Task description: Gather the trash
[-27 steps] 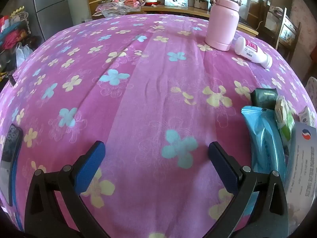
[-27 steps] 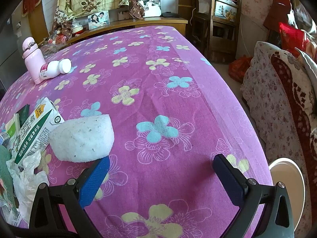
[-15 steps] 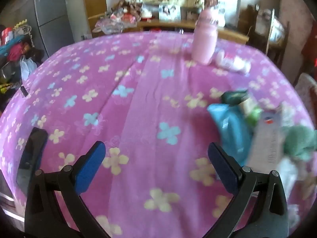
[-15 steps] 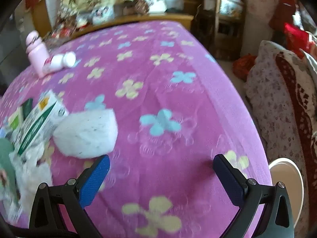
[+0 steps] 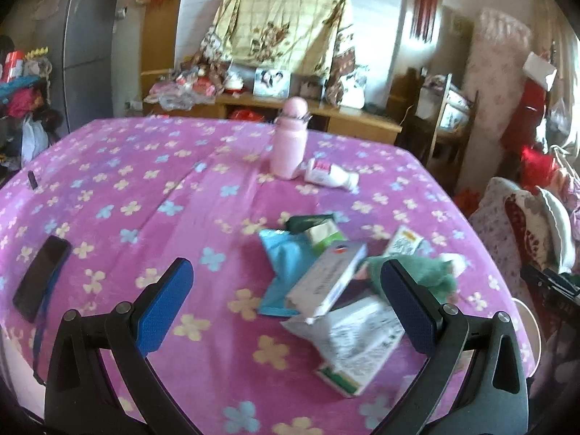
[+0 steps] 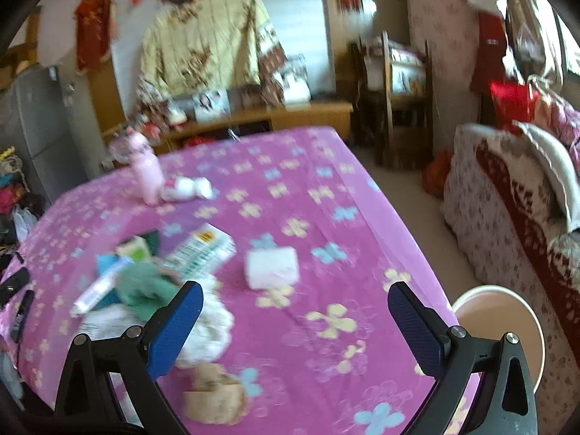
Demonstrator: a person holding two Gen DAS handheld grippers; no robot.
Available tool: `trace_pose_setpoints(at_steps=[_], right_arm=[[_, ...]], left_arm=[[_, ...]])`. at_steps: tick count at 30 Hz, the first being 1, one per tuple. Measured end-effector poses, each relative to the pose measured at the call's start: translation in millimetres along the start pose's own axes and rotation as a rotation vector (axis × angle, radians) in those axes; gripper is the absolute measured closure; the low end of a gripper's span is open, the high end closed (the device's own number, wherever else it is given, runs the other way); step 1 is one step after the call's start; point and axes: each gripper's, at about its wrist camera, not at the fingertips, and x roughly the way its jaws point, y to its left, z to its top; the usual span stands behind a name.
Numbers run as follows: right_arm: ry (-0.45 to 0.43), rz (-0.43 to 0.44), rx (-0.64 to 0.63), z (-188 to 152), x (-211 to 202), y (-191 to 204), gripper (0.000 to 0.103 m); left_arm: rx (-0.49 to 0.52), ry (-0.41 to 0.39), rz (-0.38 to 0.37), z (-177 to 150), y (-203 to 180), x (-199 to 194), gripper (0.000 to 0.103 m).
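Both views have pulled back and up from the bench (image 5: 152, 166), so the whole trash pile (image 5: 337, 282) now shows, heaped near its front right corner. The left hand-held gripper (image 5: 286, 304) and right hand-held gripper (image 6: 295, 322) both gape wide, empty; no pickup begun. Pink flowered cloth covers the bench; a bin (image 6: 507, 311) stands beside its right edge, a sofa (image 6: 514, 195) beyond

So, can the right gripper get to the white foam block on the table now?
Probably yes. The right gripper is open and empty, and the white foam block lies ahead, apart from the trash pile.
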Motion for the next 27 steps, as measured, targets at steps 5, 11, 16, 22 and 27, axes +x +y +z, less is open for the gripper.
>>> trace_pose_setpoints(at_steps=[5,11,16,22,27], right_arm=[[-0.127,0.02,-0.037,4.4,-44.8,26.5,0.002],[-0.211,0.048,-0.068,11.1,-76.4,44.8,0.002],[-0.241,0.059,-0.083,13.1,-88.7,54.7,0.002],[-0.25,0.066,-0.087,14.4,-93.2,58.6,0.002],[-0.252,0.064,-0.088,14.4,-93.3,59.5,0.002]], left_arm=[[0.033,-0.048,-0.011,2.4,-16.1,-20.0,0.0],[0.043,-0.093,-0.01,5.1,-23.6,-35.9,0.0],[0.045,-0.109,-0.01,5.9,-24.5,-41.7,0.0],[0.059,-0.124,-0.01,7.9,-26.9,-46.0,0.0],[0.071,-0.136,-0.013,6.7,-30.8,-48.4,0.0]])
